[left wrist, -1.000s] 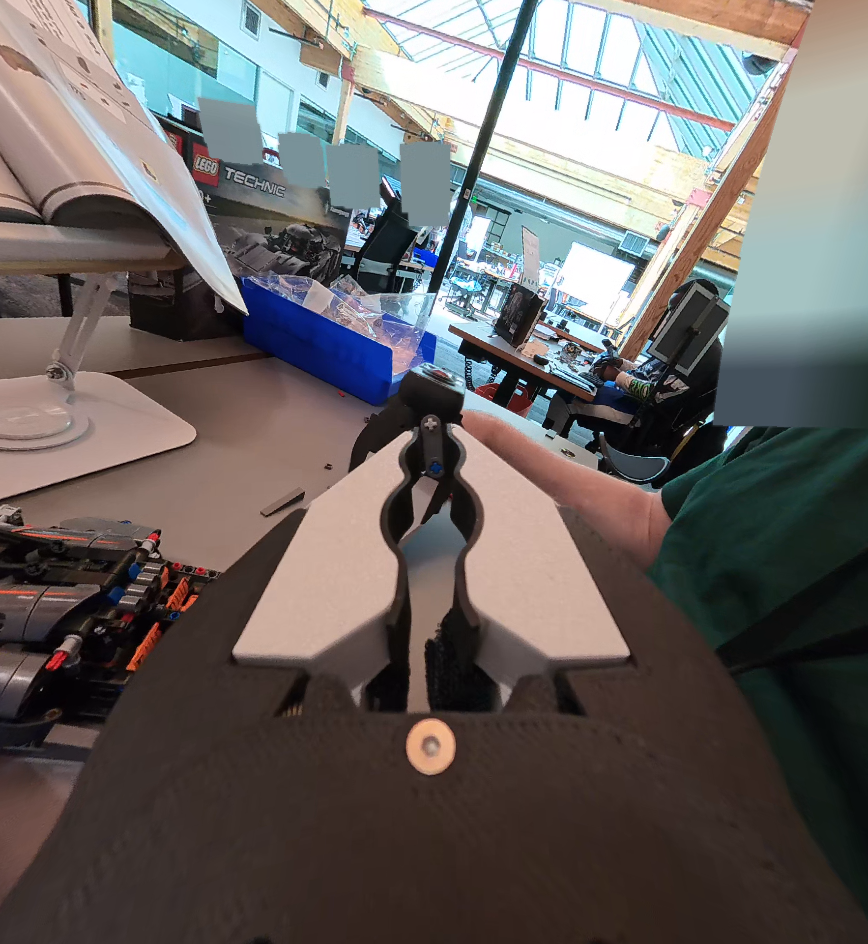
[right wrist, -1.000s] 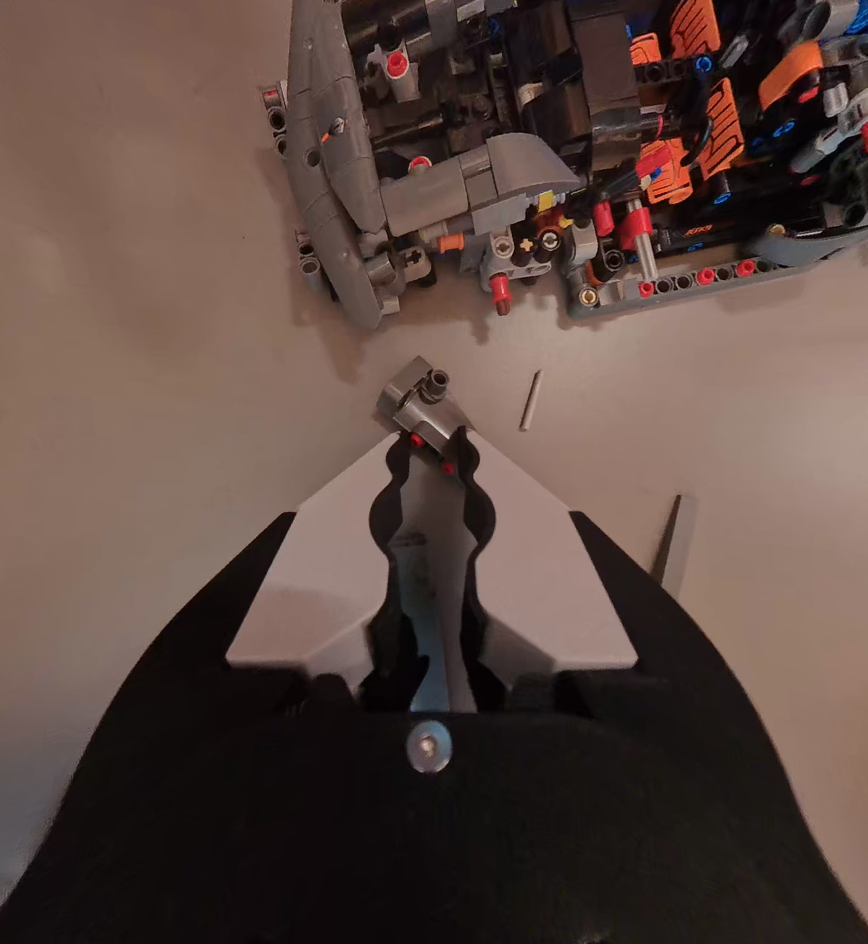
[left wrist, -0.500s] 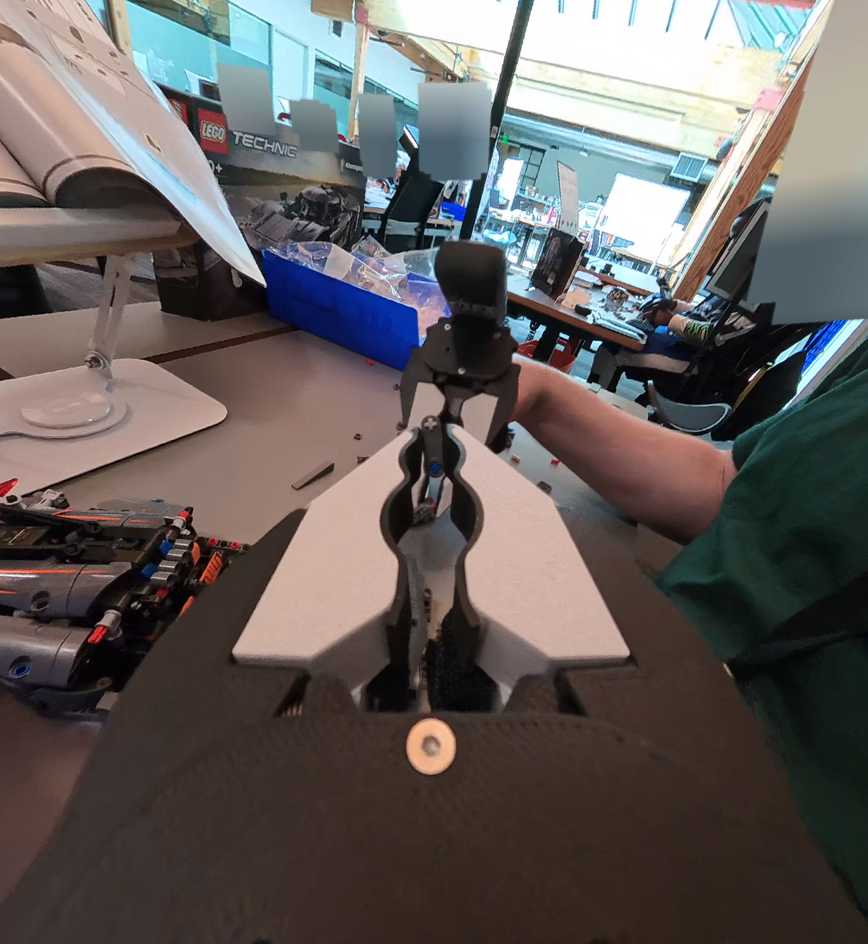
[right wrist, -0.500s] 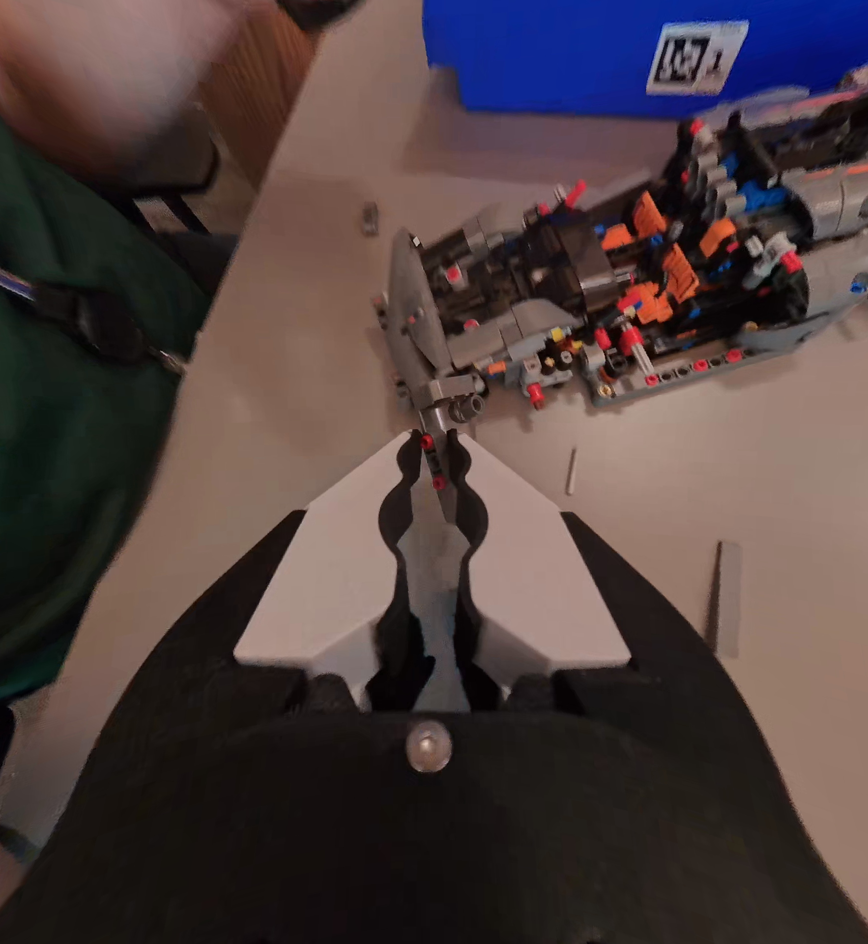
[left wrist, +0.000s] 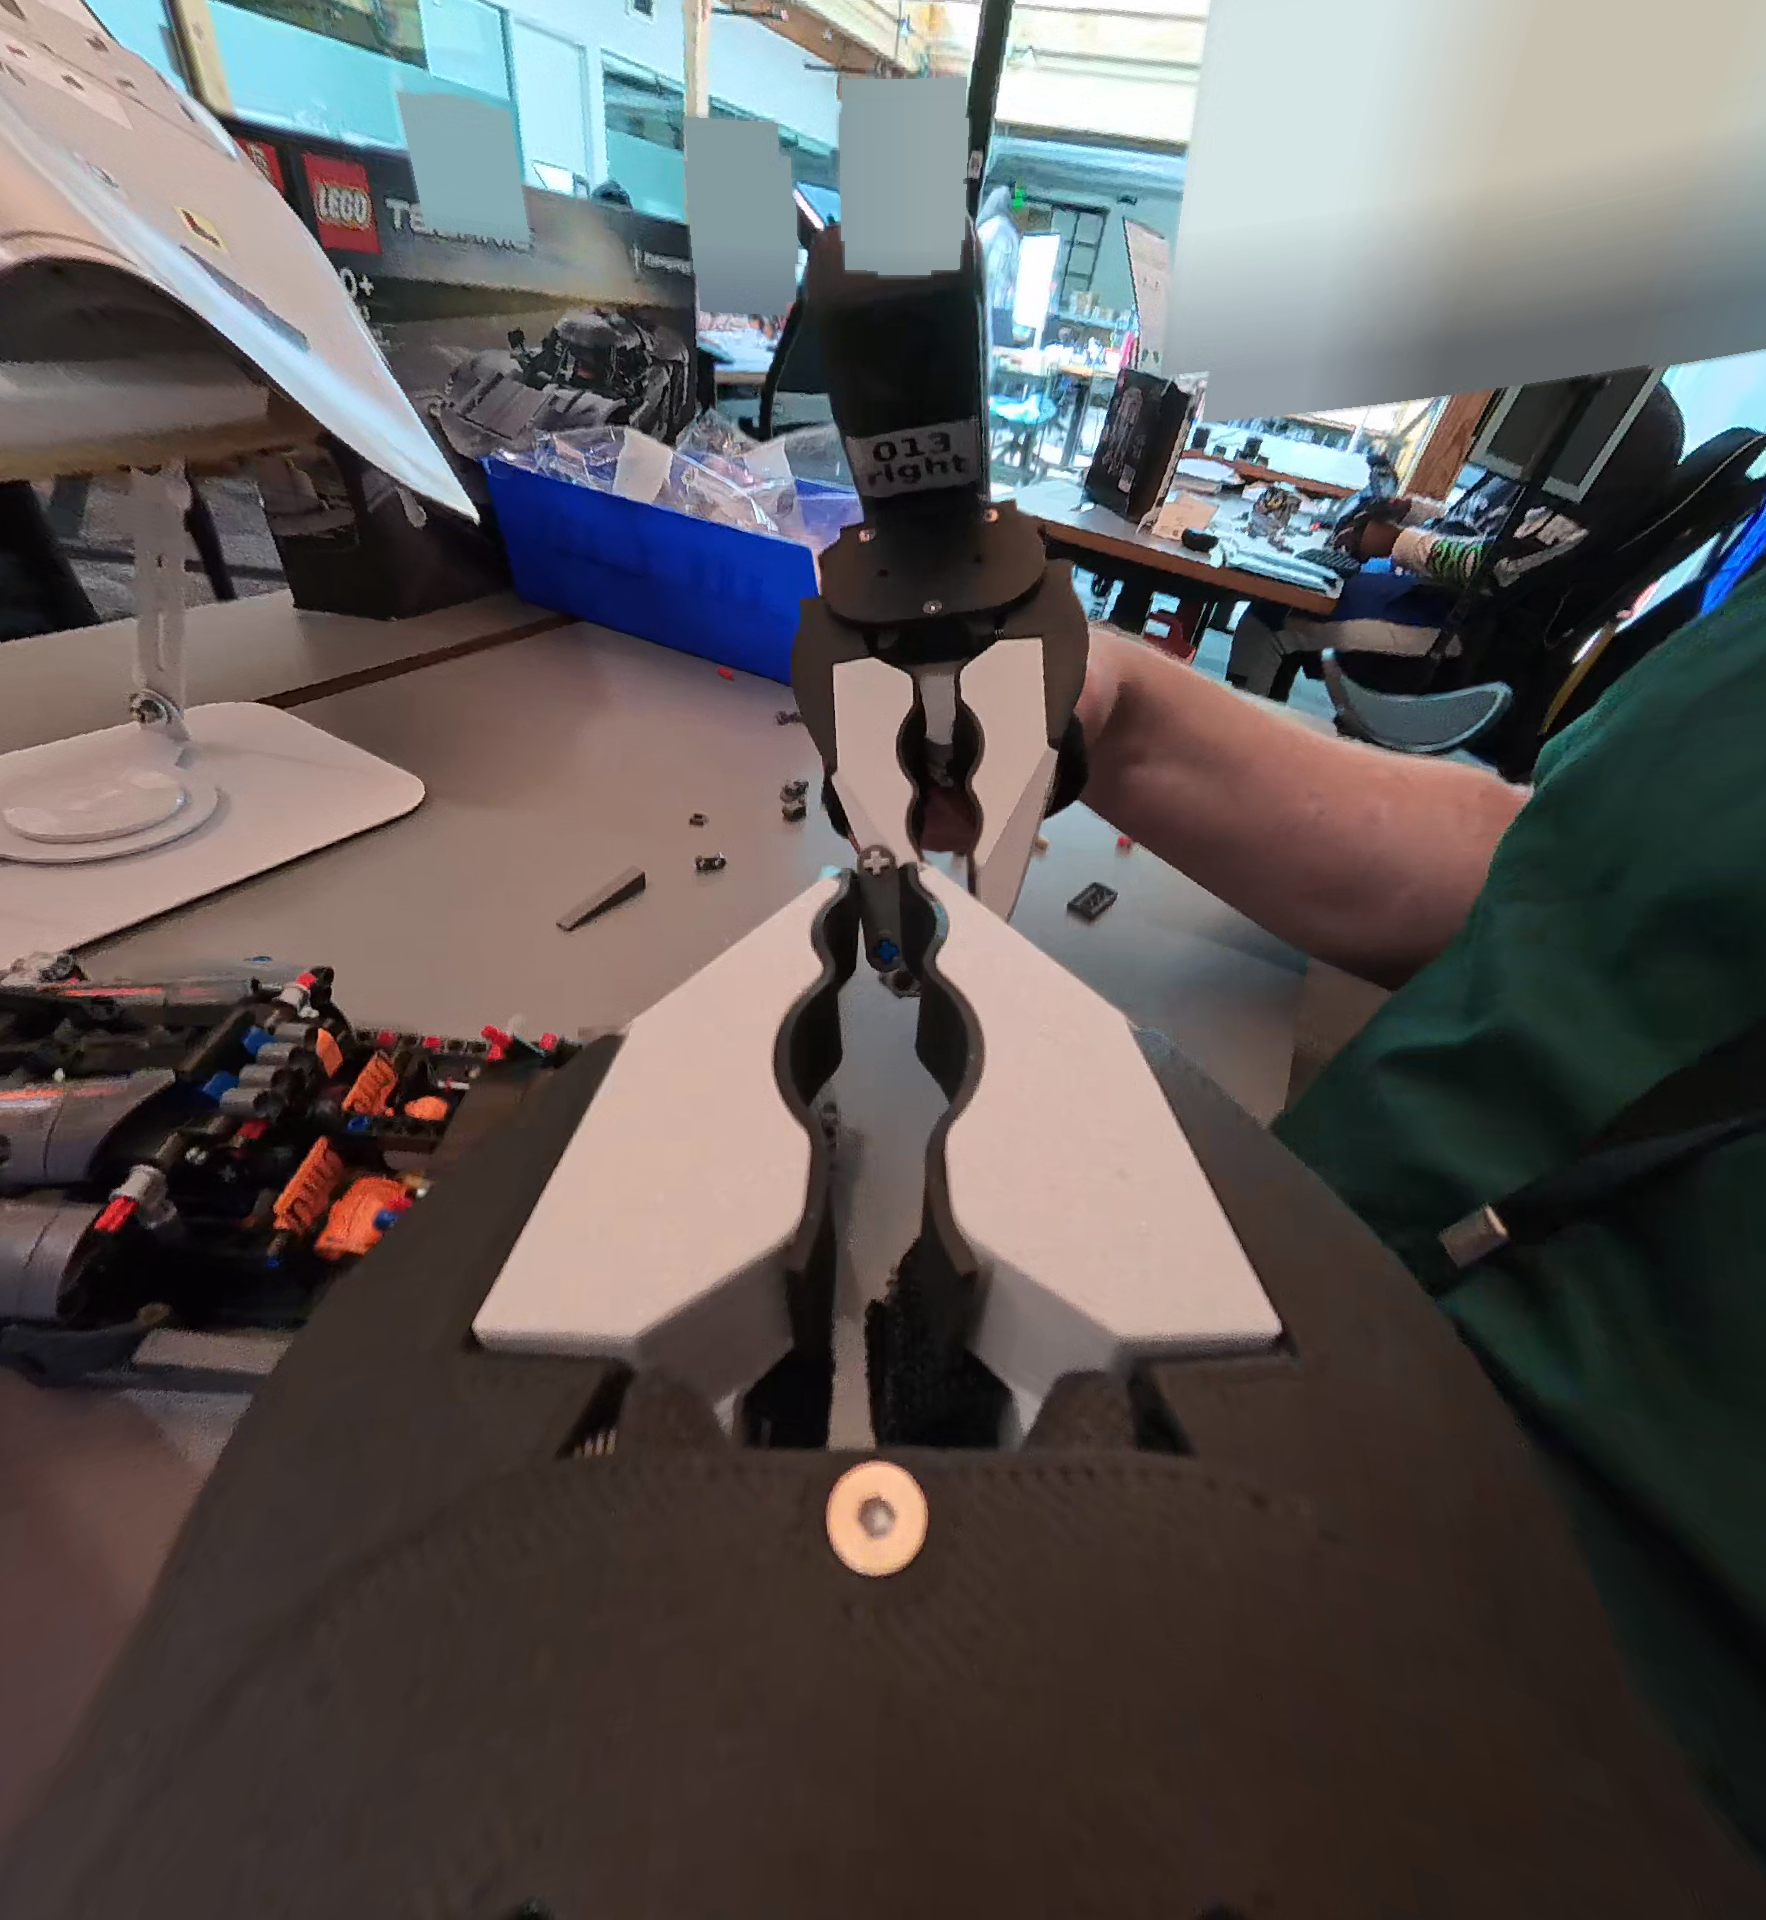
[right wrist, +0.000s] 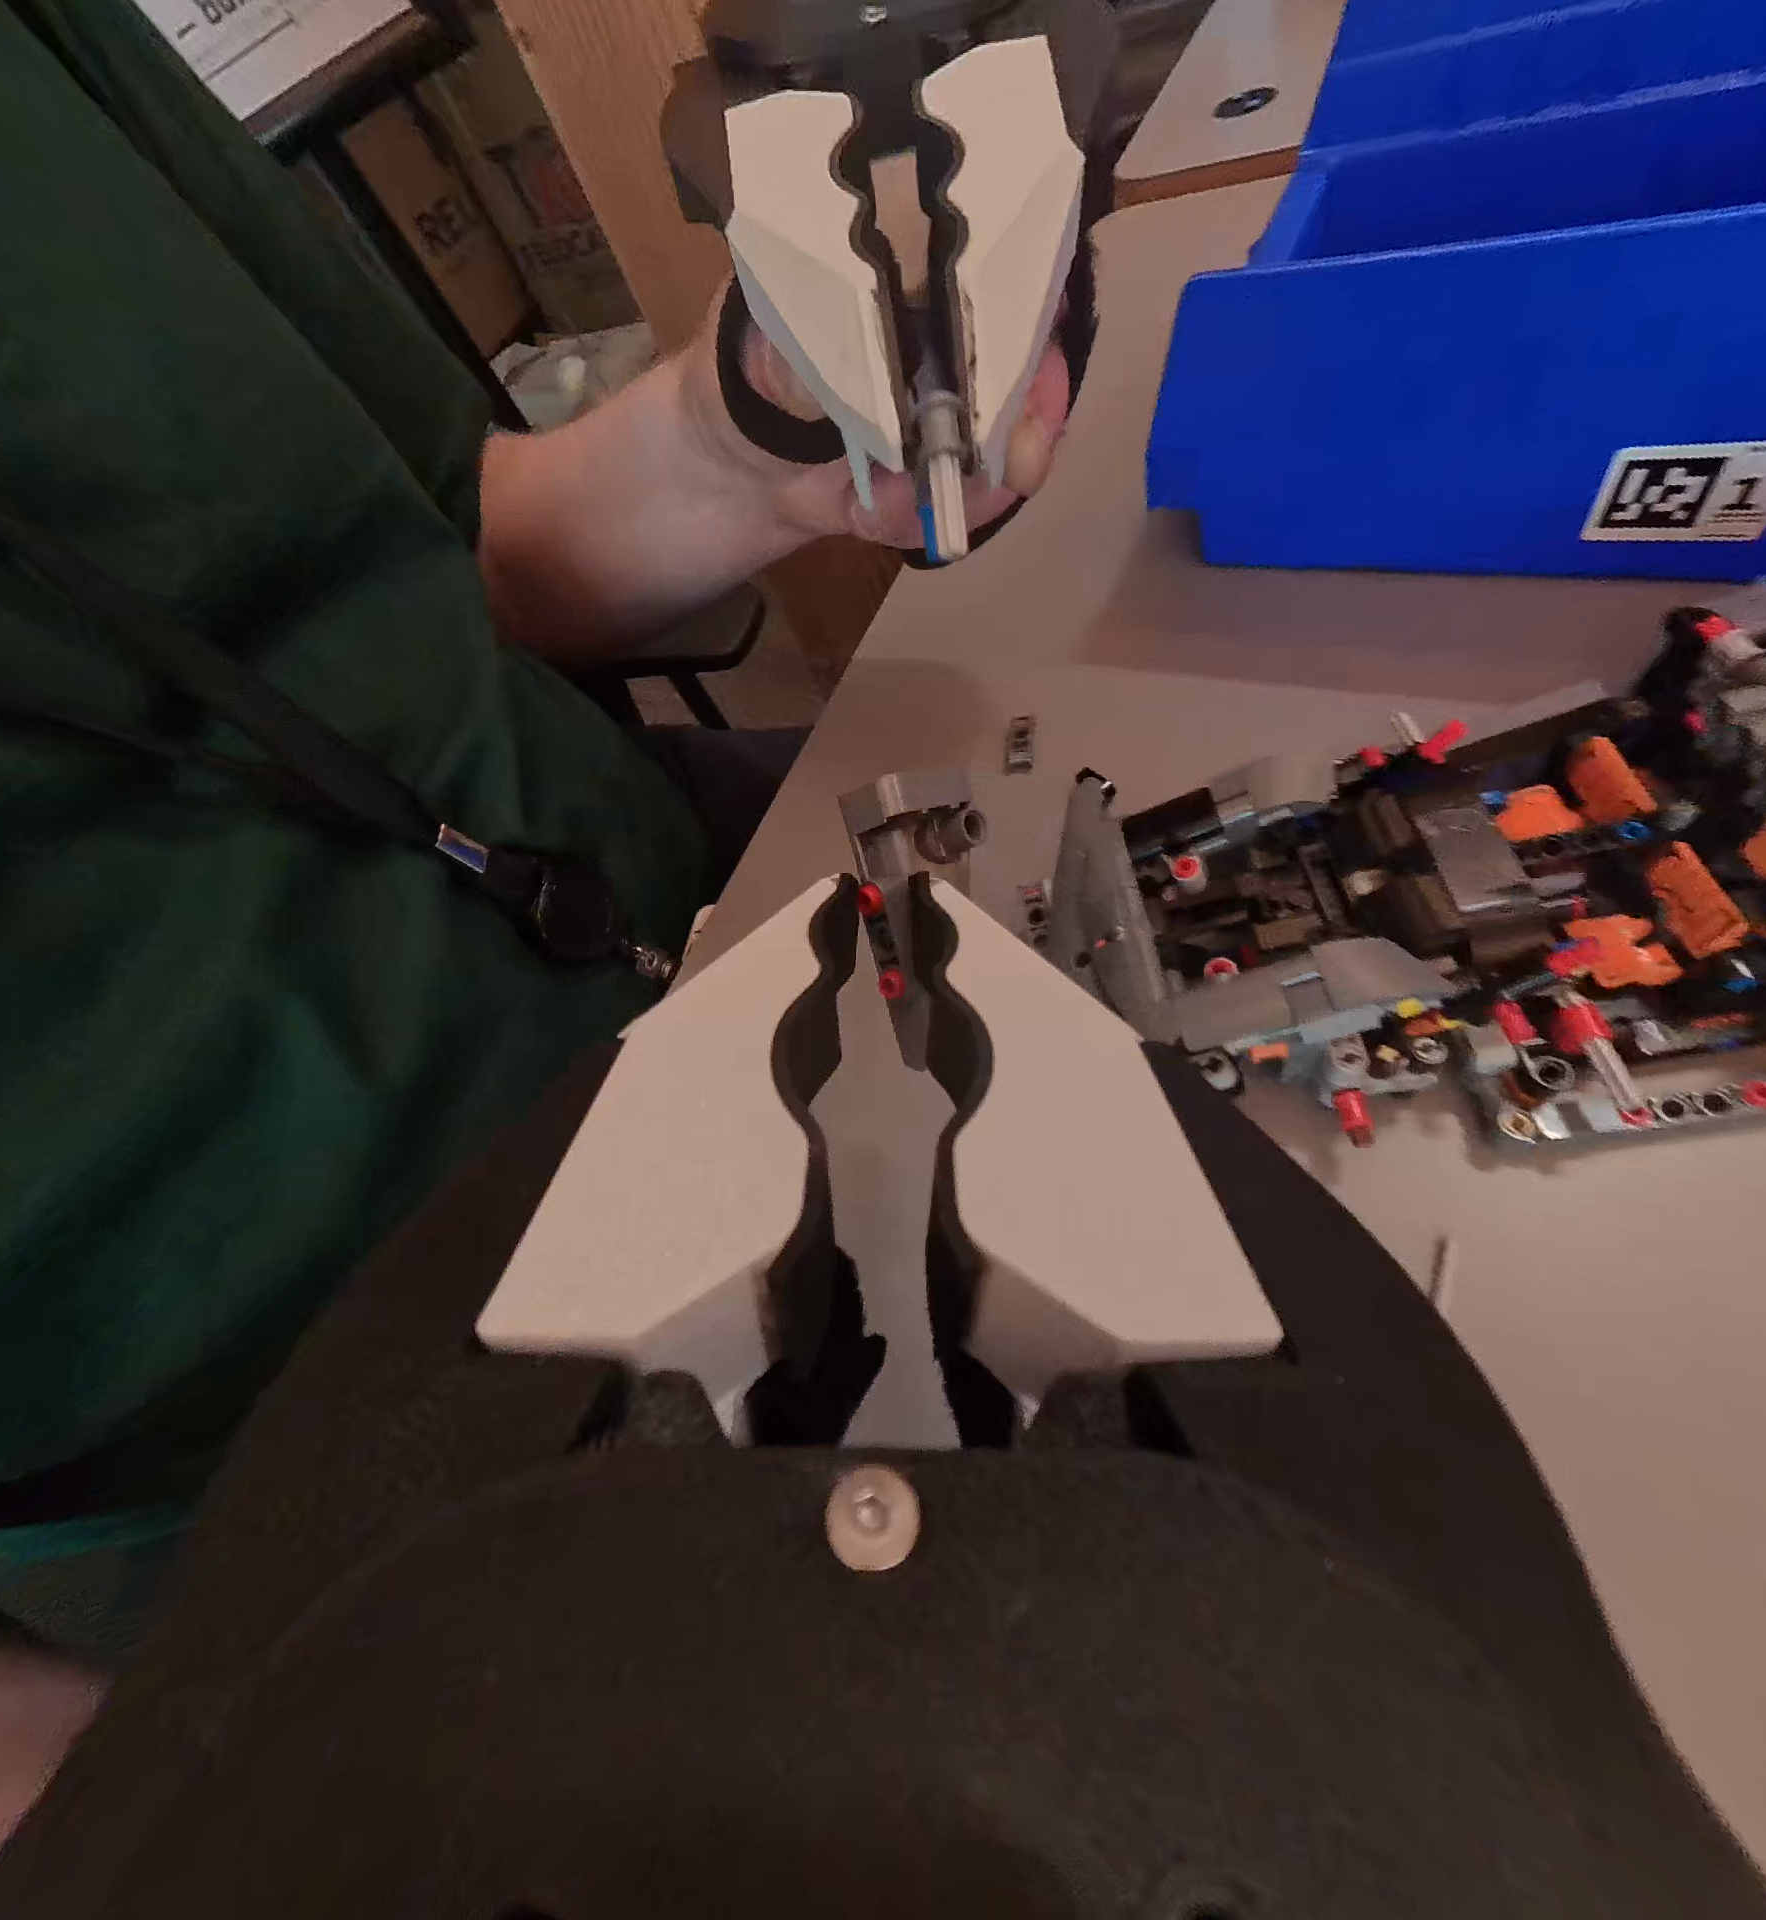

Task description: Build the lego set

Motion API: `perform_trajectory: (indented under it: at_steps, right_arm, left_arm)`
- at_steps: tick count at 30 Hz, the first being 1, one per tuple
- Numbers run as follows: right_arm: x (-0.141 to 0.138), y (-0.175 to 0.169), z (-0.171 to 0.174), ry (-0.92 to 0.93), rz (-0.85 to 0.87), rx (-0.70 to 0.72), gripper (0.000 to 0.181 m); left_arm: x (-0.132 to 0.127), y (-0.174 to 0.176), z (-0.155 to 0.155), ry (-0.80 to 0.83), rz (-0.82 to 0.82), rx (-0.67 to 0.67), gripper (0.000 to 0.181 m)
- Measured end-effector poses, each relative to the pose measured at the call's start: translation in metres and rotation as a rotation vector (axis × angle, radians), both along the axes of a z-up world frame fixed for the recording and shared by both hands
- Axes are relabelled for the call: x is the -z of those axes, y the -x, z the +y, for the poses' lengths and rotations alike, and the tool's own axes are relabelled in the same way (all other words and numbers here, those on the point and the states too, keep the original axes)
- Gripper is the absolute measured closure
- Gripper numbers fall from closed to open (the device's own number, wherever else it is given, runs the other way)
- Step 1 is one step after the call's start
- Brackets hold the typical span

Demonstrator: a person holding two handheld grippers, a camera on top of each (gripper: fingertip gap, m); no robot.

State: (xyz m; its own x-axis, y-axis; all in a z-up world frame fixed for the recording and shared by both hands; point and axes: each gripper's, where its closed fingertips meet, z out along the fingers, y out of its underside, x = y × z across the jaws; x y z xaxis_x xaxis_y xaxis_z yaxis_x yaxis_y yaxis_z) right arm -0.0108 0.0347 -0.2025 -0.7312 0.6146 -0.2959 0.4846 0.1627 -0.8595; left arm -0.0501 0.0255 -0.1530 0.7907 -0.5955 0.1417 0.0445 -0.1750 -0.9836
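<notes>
Two grippers raised tip to tip above the counter (left wrist: 505, 790).
Left gripper (left wrist: 884, 914) pinching a black pin-piece (left wrist: 887, 925); right gripper (right wrist: 889, 914) clamped on a grey piece (right wrist: 905, 894); model (right wrist: 1481, 935) below.

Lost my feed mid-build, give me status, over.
Left gripper shut on a small dark piece. Right gripper shut on a grey bracket piece. Both raised, tips facing; model on the table. Nothing between them.

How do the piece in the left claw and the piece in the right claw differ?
The left claw holds a slim black piece with a blue pin; the right claw holds a grey piece with red pins. The grey piece is wider, with an angled head past the fingertips; the black piece barely pokes out. Both are clamped off the table.
</notes>
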Motion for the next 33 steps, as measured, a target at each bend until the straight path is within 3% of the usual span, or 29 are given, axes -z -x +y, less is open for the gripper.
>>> perform_trajectory:
  at_steps: [5, 10, 14, 23, 33]
  right_arm:
    - [0.017, -0.003, -0.026, 0.020, -0.012, -0.075, 0.173]
    - [0.016, -0.003, -0.038, 0.104, 0.005, -0.125, 0.173]
    - [0.009, -0.005, -0.038, 0.191, 0.005, -0.154, 0.173]
    - [0.004, -0.013, -0.040, 0.213, 0.021, -0.207, 0.173]
    - [-0.001, -0.018, -0.040, 0.235, 0.046, -0.237, 0.173]
  left_arm:
    - [0.021, -0.015, -0.024, -0.027, 0.122, 0.025, 0.176]
    - [0.036, -0.024, -0.035, -0.003, 0.244, 0.036, 0.176]
    - [0.028, -0.031, -0.039, -0.050, 0.257, 0.067, 0.176]
    - [0.026, -0.044, -0.035, -0.105, 0.561, 0.129, 0.176]
    - [0.024, -0.048, -0.037, -0.109, 0.609, 0.184, 0.176]
